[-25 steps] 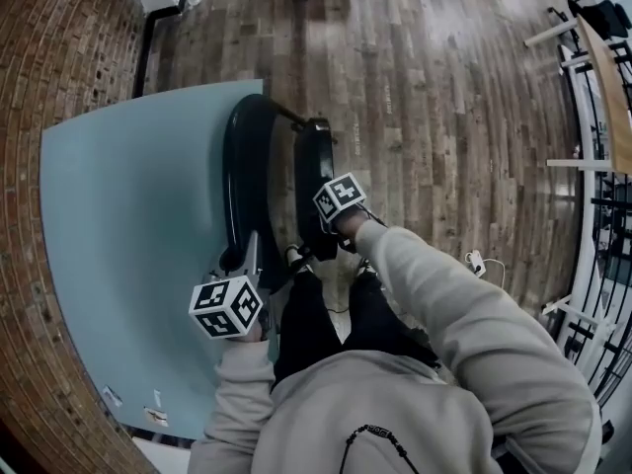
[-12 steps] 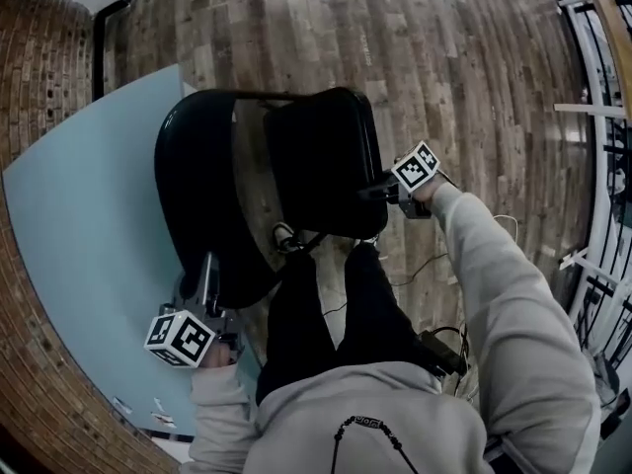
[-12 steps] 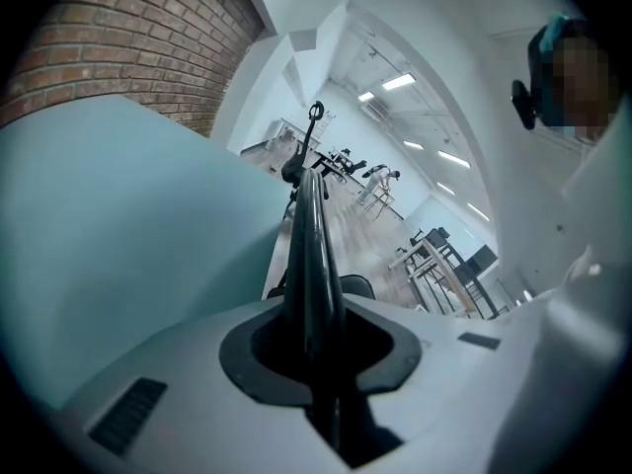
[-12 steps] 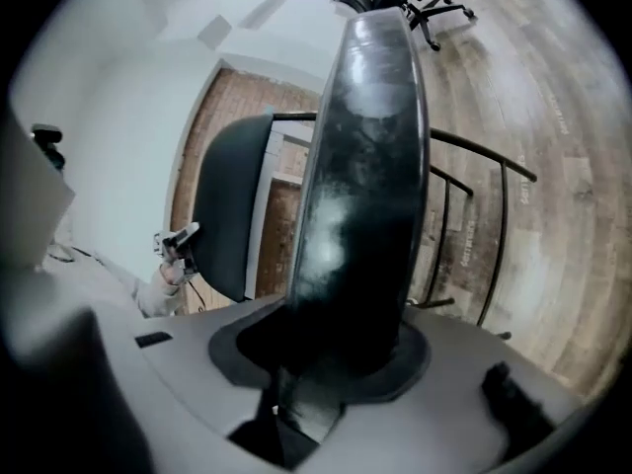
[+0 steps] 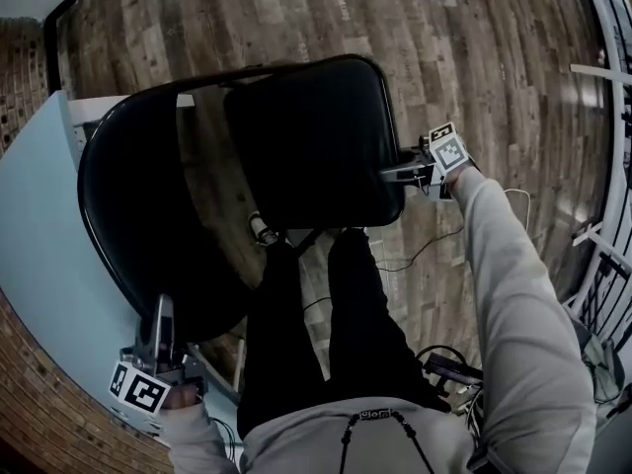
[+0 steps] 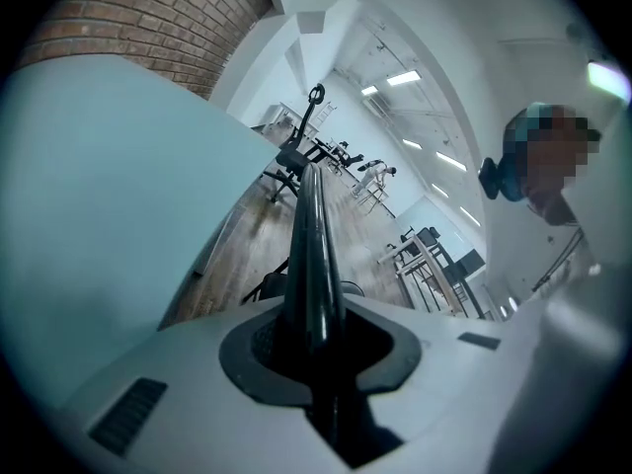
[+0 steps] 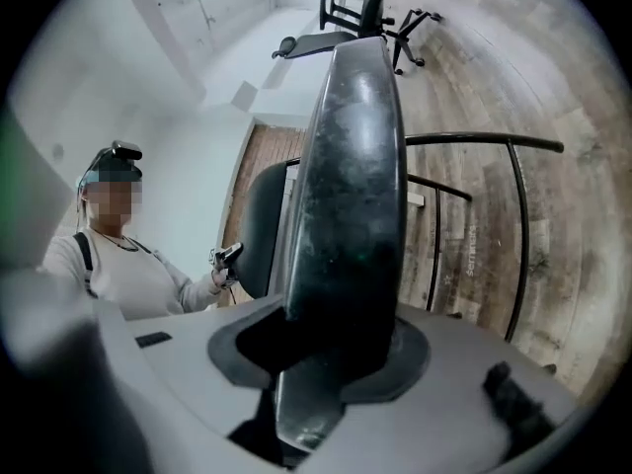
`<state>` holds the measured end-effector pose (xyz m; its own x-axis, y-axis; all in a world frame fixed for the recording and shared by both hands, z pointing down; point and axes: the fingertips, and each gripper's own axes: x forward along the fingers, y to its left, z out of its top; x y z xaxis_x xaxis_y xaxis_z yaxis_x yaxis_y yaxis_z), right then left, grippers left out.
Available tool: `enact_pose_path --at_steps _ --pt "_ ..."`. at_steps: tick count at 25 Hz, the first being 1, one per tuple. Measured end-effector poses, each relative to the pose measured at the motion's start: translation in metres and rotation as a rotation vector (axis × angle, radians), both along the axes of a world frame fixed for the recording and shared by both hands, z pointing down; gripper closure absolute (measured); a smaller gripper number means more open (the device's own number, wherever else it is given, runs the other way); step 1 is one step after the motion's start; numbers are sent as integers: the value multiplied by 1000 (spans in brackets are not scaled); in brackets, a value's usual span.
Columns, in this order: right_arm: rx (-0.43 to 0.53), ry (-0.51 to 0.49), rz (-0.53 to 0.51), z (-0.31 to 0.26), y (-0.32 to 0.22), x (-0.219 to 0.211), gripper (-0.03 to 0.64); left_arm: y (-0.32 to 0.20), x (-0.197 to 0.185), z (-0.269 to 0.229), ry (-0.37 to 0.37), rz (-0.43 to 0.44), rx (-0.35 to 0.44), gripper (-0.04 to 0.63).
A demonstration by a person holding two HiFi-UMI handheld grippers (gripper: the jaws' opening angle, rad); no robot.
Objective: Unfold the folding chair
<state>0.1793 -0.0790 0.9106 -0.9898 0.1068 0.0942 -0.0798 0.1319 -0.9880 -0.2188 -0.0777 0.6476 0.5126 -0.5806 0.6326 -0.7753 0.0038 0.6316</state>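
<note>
The black folding chair stands part-way opened in front of me. Its curved backrest (image 5: 128, 215) is at the left and its padded seat (image 5: 311, 146) is swung out to the right. My left gripper (image 5: 158, 329) is shut on the backrest's lower rim; in the left gripper view that thin black rim (image 6: 314, 255) runs straight out from between the jaws. My right gripper (image 5: 403, 173) is shut on the seat's right edge, and its jaws have just been closing on it. The thick seat edge (image 7: 351, 205) fills the gap between them.
A pale blue panel (image 5: 39, 235) leans at the left against the brick wall (image 5: 39, 403). The floor is wood, with a thin cable (image 5: 415, 255) lying by my legs (image 5: 296, 334). Metal racks (image 5: 607, 166) line the right side. An office chair (image 7: 380, 13) stands far off.
The seat has swung away from the backrest. My right gripper went rightward with it, while my left gripper sank toward the lower left with the backrest rim.
</note>
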Motion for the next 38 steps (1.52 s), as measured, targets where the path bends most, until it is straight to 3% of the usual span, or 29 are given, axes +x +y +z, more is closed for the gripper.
enact_pose_path --at_steps 12,16,20,26,28,29,31,32,35,38 --pt "-78 -181 30 103 43 85 466 17 65 44 46 29 -44 522" --pt "-86 -239 59 121 54 99 466 17 92 43 66 86 -25 520" --pt "-86 -225 93 139 58 108 458 19 115 45 54 124 -25 512" --pt "-90 -190 147 145 62 109 447 20 119 46 78 83 -4 503" --pt "-88 -122 194 152 61 113 419 19 121 48 55 103 3 504" --pt "-80 -62 222 158 59 115 337 18 121 48 30 122 12 505" --pt "-63 59 278 166 57 119 279 17 120 46 -58 182 54 500" --pt "-57 120 303 168 58 122 270 15 119 42 -103 213 83 461" --pt "33 361 297 161 70 143 253 7 112 29 -220 299 145 190" --pt "215 529 243 111 73 157 232 4 107 11 -339 401 183 163"
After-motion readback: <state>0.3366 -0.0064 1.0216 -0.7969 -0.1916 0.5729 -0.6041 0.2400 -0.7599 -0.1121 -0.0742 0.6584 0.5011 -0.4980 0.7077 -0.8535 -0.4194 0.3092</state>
